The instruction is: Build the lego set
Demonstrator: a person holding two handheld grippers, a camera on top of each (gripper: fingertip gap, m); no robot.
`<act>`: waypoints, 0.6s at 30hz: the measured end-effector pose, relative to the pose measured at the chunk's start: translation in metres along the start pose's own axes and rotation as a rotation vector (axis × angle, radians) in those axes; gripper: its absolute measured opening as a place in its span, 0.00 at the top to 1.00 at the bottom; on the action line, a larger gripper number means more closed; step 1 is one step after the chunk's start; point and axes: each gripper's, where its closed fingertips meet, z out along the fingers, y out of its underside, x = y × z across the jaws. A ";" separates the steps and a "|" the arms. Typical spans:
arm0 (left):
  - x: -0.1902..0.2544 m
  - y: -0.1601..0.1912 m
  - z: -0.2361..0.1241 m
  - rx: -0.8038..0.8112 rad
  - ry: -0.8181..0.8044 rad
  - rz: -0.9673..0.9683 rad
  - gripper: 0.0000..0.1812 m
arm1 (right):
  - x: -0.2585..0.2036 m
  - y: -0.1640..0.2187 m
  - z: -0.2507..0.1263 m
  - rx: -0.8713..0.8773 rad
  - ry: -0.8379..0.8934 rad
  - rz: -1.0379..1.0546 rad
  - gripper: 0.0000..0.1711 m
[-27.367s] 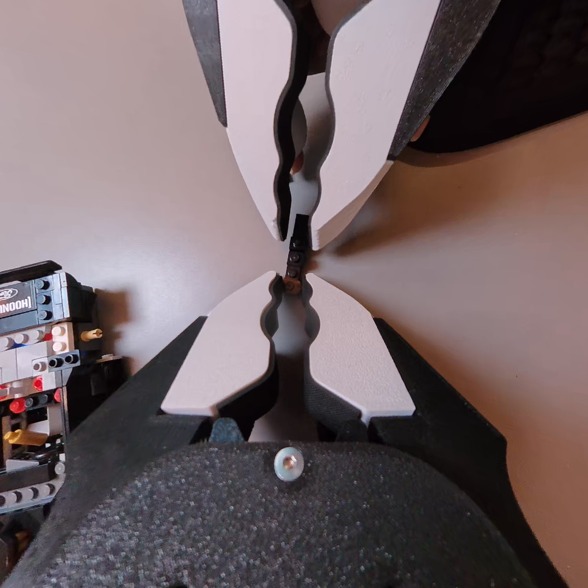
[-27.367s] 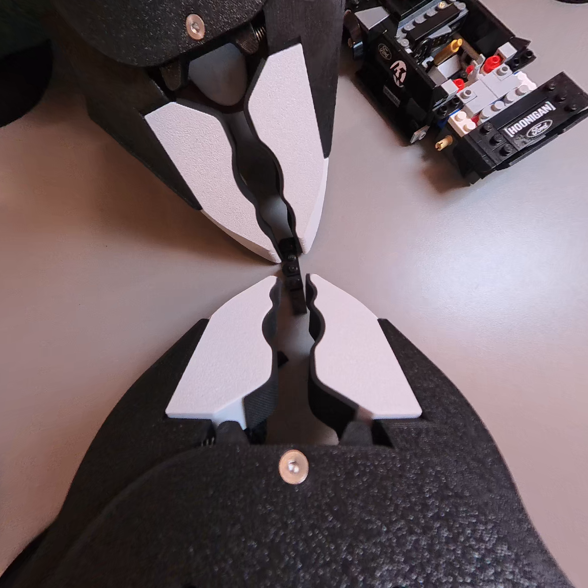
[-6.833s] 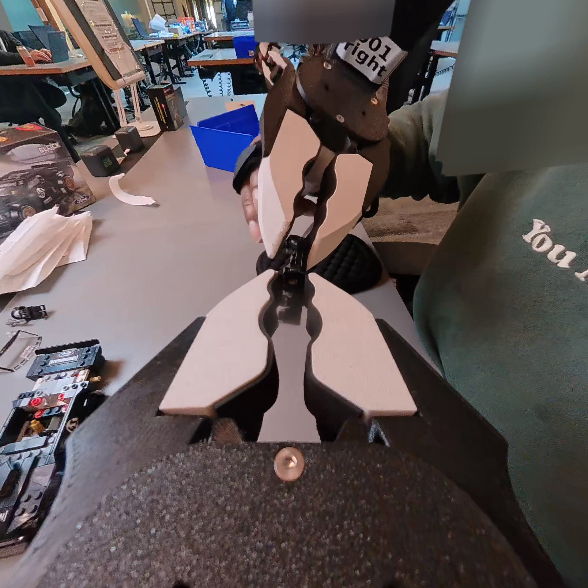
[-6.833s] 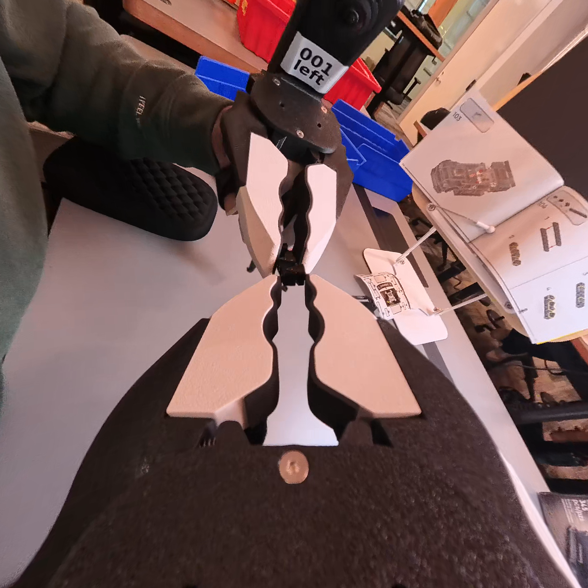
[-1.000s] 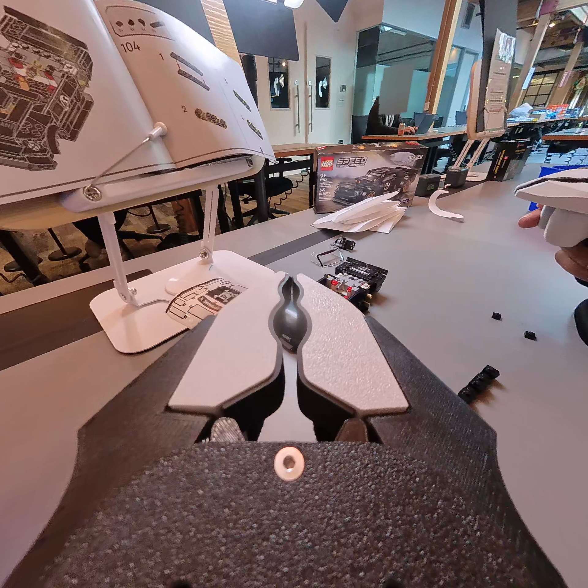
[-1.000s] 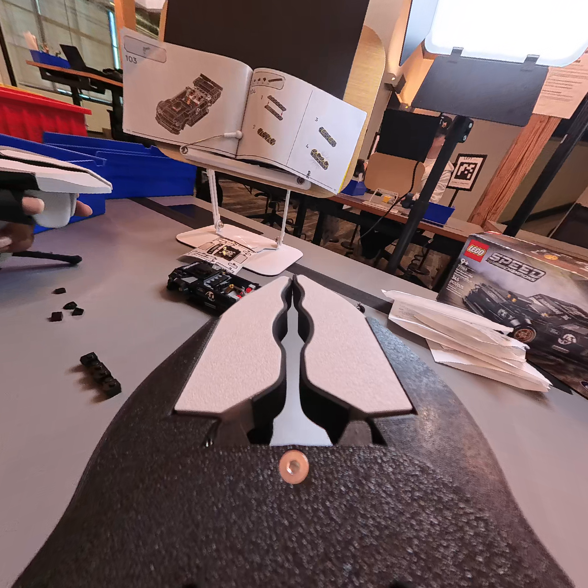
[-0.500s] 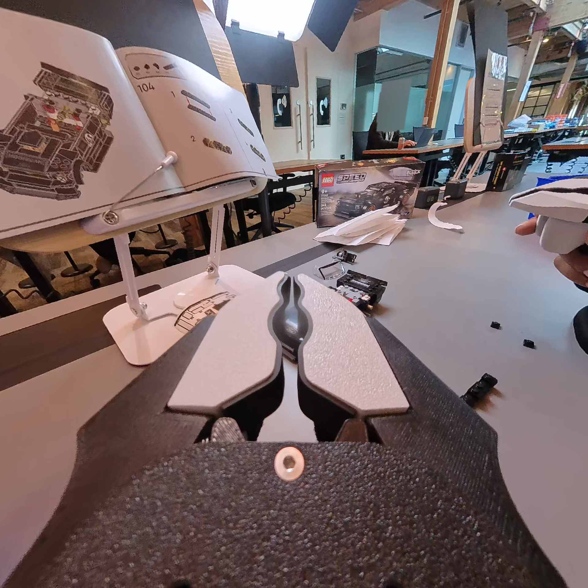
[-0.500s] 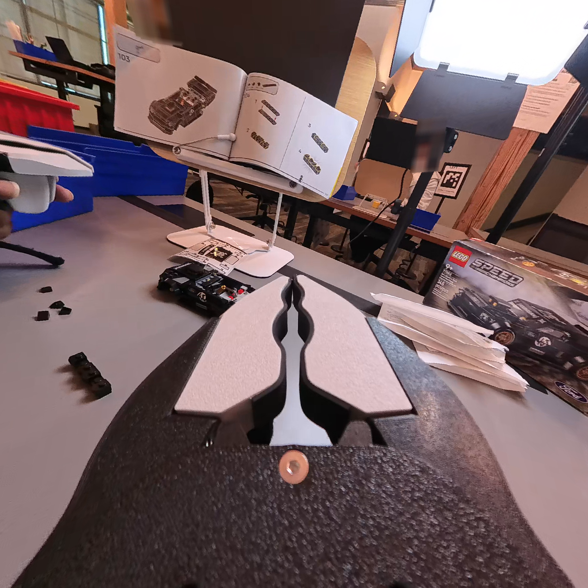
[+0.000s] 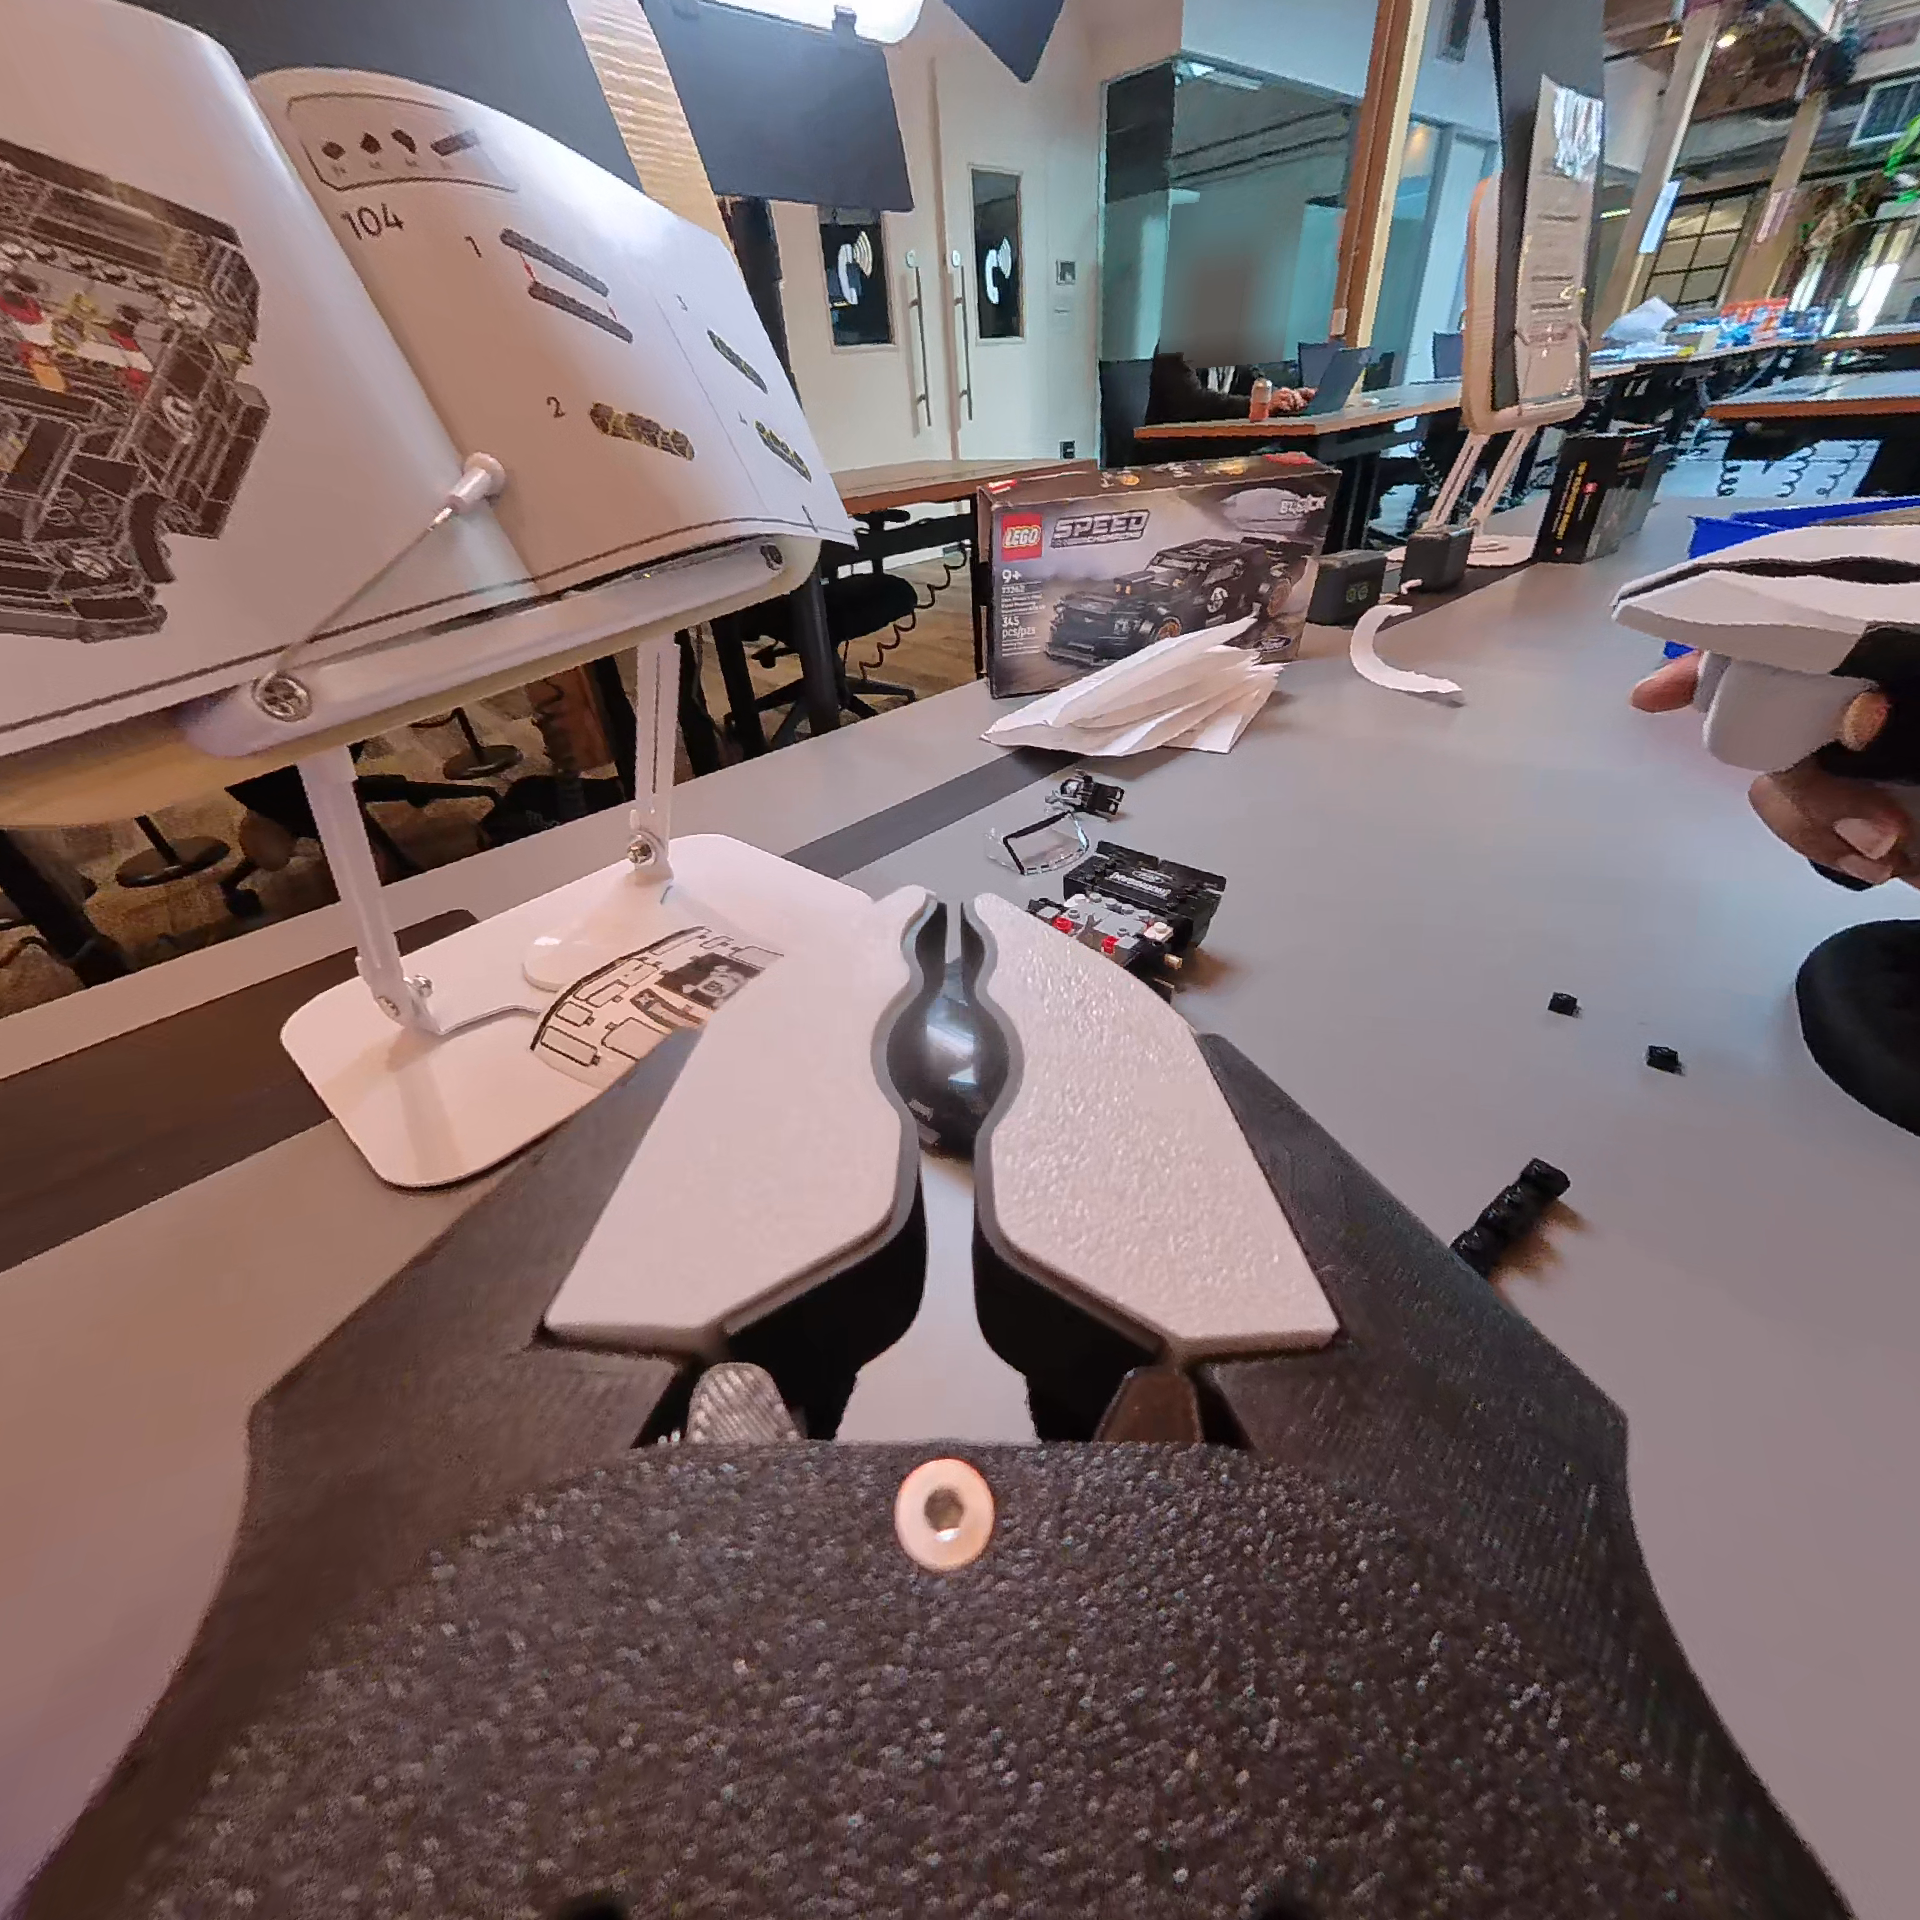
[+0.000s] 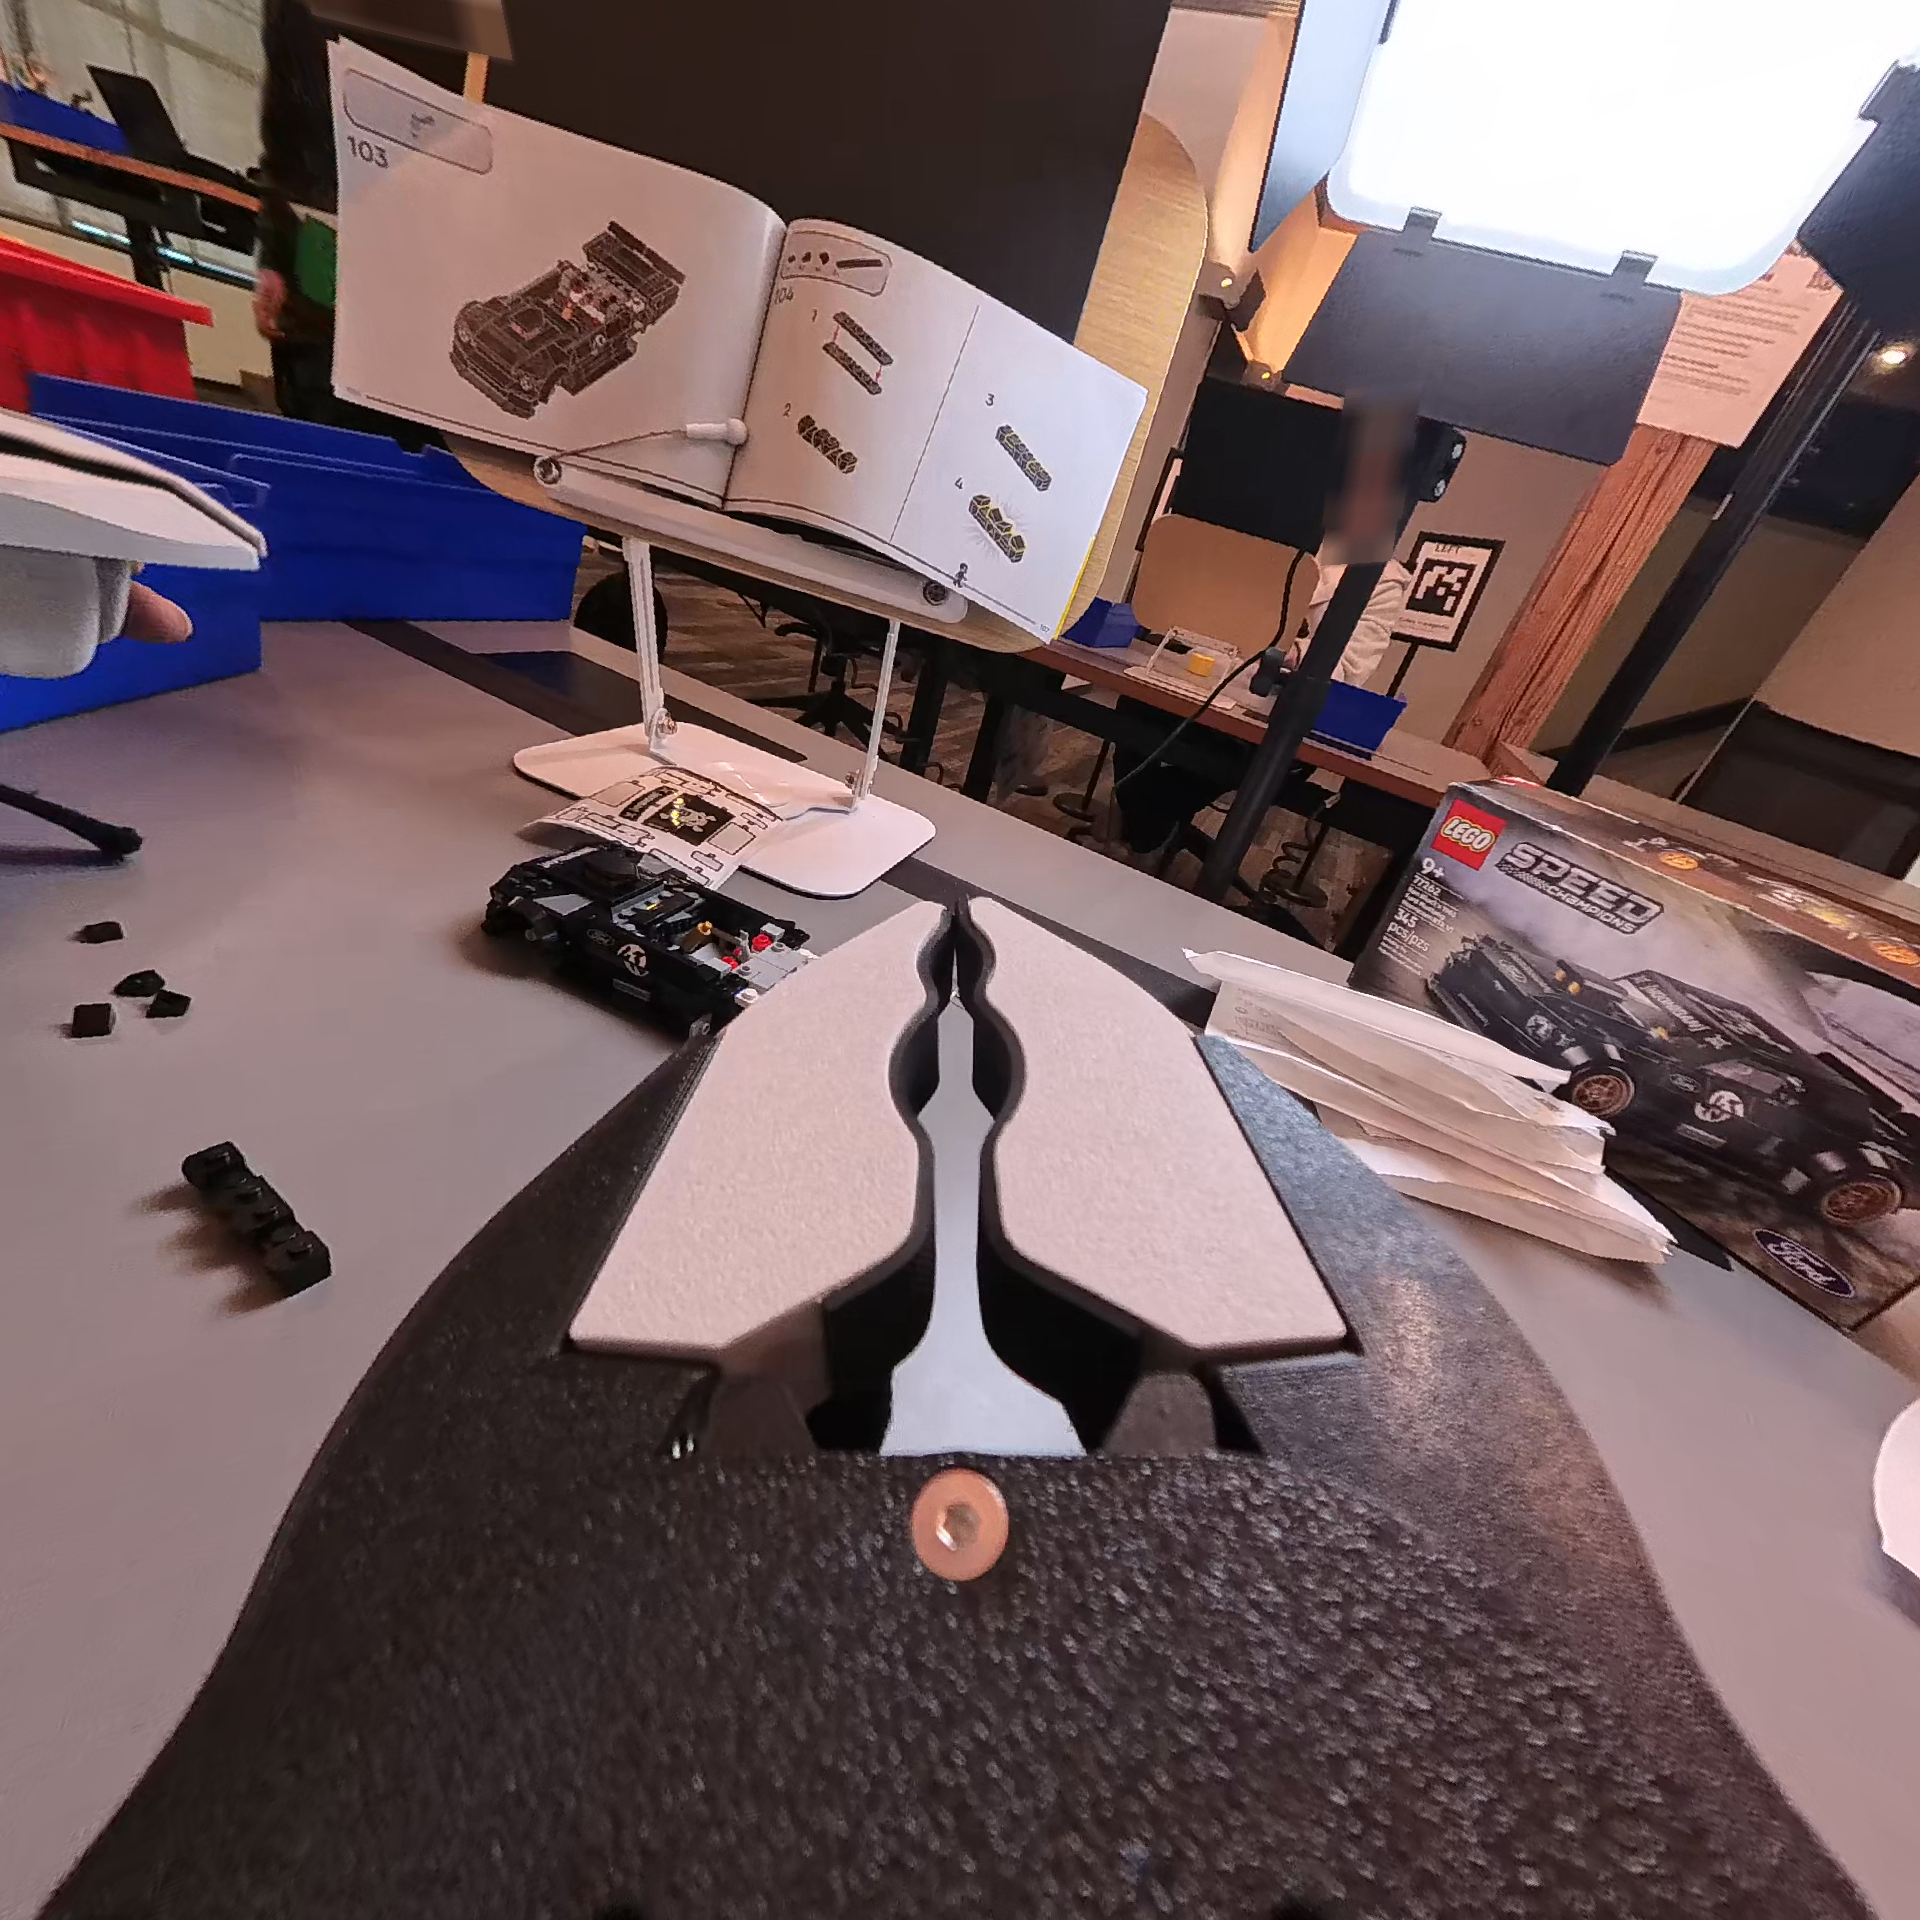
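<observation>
A partly built black lego car sits on the grey table by the book stand. A black studded plate and small black pieces lie loose nearby. A clear windscreen piece lies behind the car. My left gripper is shut, and a dark glossy piece fills the gap between its fingers. It also shows in the right wrist view. My right gripper is shut and empty above the table, and shows at the right edge of the left wrist view.
An open instruction book rests on a white stand, with a sticker sheet on its base. The set's box and white paper bags lie at the back. Blue bins stand at the far left. Spacing between my two grippers at the tips: around 25 cm. Both grippers' tips are roughly 20 cm from the black studded plate. Look for it in the left wrist view too.
Both grippers stay shut and shift only slightly over the table. The dark piece stays between the left fingers. Nothing on the table has moved.
</observation>
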 end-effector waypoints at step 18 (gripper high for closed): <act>0.014 0.013 0.006 -0.047 0.069 0.029 0.98 | -0.004 0.001 -0.001 -0.012 -0.025 -0.016 1.00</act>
